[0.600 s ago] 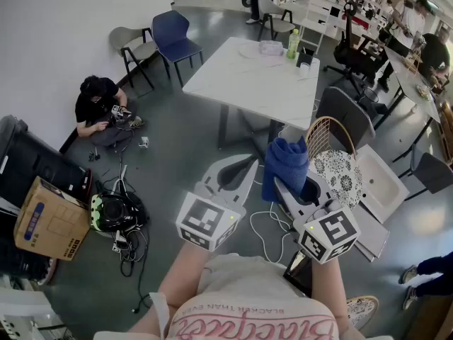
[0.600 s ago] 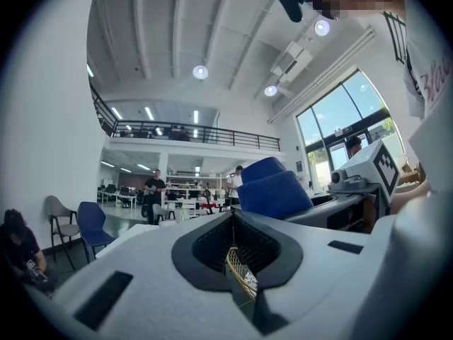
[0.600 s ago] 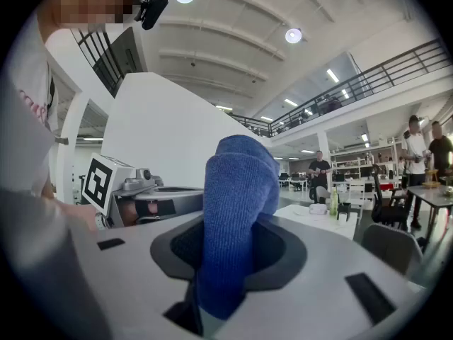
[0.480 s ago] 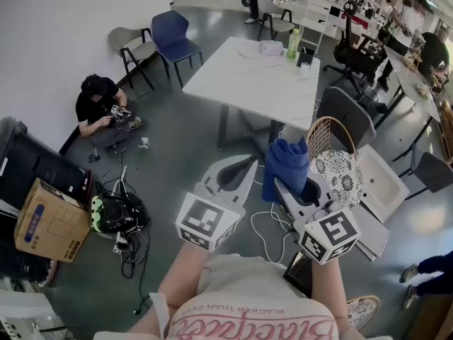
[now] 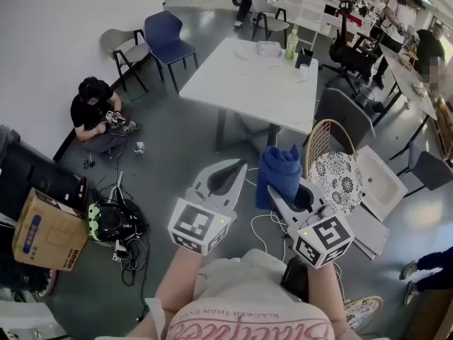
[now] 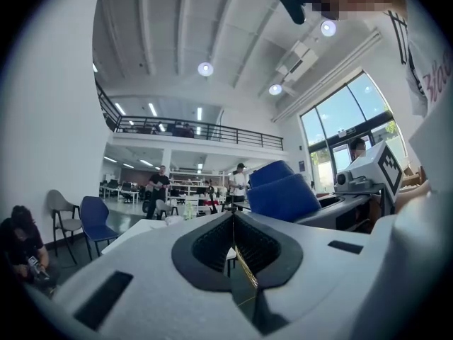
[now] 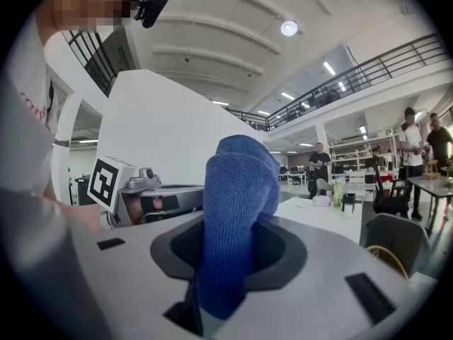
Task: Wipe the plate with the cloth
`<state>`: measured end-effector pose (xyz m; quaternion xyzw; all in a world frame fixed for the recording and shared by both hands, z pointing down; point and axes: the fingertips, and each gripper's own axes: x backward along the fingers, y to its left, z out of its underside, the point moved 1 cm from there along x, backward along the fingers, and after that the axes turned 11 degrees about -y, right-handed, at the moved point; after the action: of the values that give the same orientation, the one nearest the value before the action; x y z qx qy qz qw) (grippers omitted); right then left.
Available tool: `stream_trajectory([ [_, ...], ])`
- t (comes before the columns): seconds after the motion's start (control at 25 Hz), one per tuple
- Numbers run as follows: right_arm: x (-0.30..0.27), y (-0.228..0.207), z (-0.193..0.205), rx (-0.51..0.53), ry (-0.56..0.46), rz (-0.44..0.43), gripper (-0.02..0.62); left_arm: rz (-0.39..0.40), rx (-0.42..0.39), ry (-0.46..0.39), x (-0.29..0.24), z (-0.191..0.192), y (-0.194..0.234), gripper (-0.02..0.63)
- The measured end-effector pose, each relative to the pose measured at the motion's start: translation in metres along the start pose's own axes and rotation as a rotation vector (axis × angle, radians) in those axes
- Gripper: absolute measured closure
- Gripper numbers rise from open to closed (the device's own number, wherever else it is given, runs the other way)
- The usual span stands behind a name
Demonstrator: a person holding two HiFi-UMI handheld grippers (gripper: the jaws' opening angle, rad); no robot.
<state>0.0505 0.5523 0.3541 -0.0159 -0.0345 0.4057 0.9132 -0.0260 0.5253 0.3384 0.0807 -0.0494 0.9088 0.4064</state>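
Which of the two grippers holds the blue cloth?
The right gripper: it is shut on the blue cloth, while the left gripper beside it is shut with nothing in it.

shows the left gripper [image 6: 232,222] with jaws pressed together, nothing between them. places the blue cloth [image 6: 279,190] just right of that gripper and higher, bunched in the right gripper [image 6: 315,207]. sets a white table [image 6: 145,231] beyond the left gripper, a blue chair [image 6: 92,218] and a person [image 6: 18,243] seated on the floor to its left.
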Motion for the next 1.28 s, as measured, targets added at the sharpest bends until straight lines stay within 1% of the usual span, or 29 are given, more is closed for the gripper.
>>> stream_trajectory([
  [0.28,-0.021,-0.02,0.002,-0.041,0.01,0.014,0.472,0.008,0.002,0.029,-0.018,0.009,0.018,0.603],
  [0.52,-0.051,-0.051,0.007,-0.04,0.021,-0.019,0.472,-0.012,0.007,0.024,-0.049,0.018,0.04,0.603],
  [0.8,-0.09,-0.103,0.004,-0.04,0.028,-0.042,0.472,-0.03,0.026,0.035,-0.104,0.033,0.073,0.603],
  [1.08,-0.135,-0.158,0.008,-0.065,0.048,-0.074,0.472,-0.068,0.023,0.055,-0.16,0.045,0.112,0.603],
  [1.28,-0.165,-0.198,0.008,-0.063,0.062,-0.099,0.472,-0.085,0.017,0.053,-0.205,0.05,0.14,0.603],
])
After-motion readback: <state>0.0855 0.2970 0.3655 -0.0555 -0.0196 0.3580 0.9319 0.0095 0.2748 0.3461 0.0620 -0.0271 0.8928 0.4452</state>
